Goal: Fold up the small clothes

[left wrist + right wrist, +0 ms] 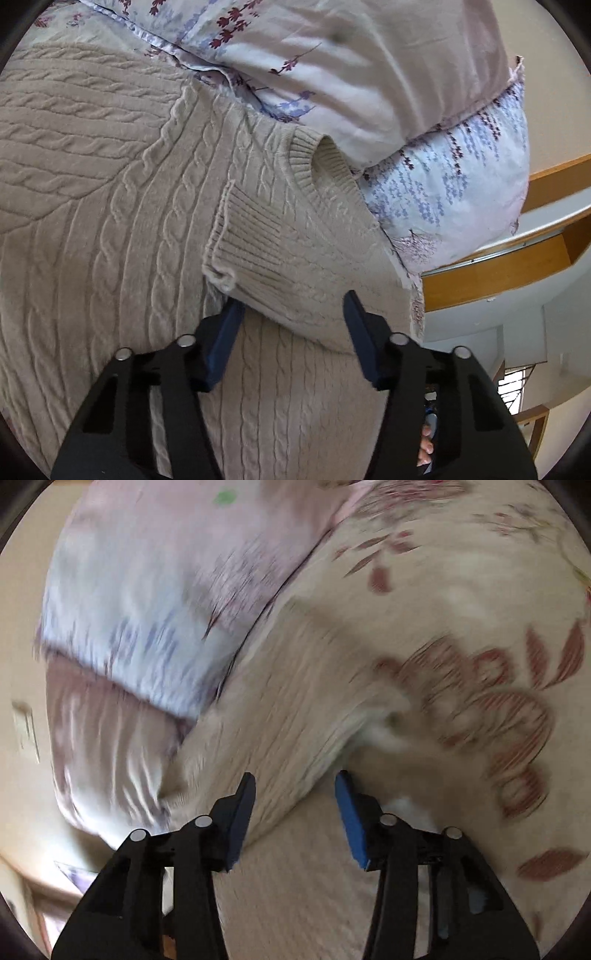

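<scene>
The beige cable-knit sweater (110,206) lay spread on a bed, its ribbed cuff (247,236) folded across the body below the neck opening (325,162), just beside two stacked floral pillows (443,206). The left gripper (293,306) stood with its jaws apart around the folded sleeve, the pads at the fabric's edges, though a firm pinch could not be confirmed. In the blurred right wrist view, the right gripper (295,786) likewise stood apart over a raised fold of the sweater (280,738) beside a flowered bedspread (480,709); no brand, label or legible writing was found.
</scene>
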`<state>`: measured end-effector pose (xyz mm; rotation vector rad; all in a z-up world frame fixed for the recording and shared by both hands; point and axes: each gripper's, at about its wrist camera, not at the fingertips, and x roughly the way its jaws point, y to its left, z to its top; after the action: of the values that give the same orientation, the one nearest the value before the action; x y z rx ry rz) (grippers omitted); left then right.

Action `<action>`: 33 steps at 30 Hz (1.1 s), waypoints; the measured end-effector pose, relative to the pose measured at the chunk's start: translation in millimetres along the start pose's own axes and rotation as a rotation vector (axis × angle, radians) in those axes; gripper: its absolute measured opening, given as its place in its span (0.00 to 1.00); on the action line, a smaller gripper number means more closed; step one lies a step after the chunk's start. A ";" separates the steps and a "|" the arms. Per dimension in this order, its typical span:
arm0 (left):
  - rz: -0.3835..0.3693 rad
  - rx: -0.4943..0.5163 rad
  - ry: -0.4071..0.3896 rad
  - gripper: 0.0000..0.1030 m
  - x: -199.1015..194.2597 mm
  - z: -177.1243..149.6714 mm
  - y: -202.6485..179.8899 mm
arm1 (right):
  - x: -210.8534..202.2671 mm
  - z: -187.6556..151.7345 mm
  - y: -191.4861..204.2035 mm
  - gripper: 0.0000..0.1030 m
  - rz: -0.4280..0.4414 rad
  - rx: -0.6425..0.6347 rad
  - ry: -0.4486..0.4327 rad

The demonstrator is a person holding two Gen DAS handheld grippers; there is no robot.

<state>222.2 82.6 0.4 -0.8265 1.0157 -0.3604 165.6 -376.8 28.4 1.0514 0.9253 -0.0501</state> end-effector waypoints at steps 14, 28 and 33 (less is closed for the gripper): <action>0.170 0.149 -0.032 0.12 11.9 8.6 -2.0 | 1.4 -2.8 -10.2 0.12 -0.128 -0.038 -0.182; 0.242 -0.049 -0.319 0.49 -186.7 7.3 105.7 | -5.3 -59.9 24.8 0.62 -0.004 -0.372 -0.156; 0.305 -0.255 -0.437 0.46 -235.9 19.7 165.0 | -6.2 -64.4 25.8 0.63 0.011 -0.397 -0.138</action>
<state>104.0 344.8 24.0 -0.9125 0.7666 0.2097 132.7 -316.5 40.2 0.6759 0.7646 0.0680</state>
